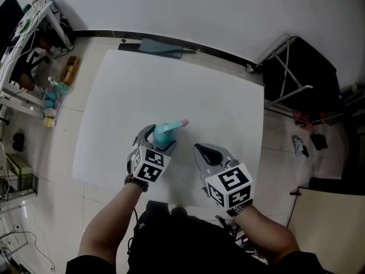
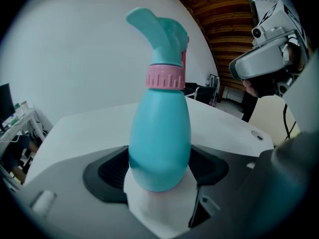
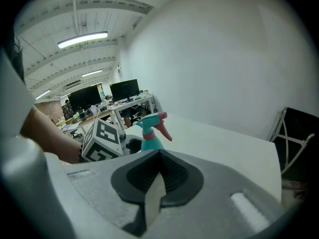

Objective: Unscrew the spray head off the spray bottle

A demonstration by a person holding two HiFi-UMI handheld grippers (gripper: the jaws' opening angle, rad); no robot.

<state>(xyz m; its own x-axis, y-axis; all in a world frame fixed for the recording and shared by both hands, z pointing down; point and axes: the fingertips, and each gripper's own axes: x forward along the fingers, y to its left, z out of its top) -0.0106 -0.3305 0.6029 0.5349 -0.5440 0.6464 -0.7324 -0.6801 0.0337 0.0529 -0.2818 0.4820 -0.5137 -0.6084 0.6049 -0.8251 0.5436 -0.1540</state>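
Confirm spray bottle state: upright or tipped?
Upright. The spray bottle stands base-down on the white table, spray head on top, between the left gripper's jaws.

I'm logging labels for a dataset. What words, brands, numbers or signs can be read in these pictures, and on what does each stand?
No text can be read.
The spray bottle: plain, no label or brand shows.
The left cube and right cube: only black-and-white square markers, no letters or digits.
The monitors: dark, nothing to read.
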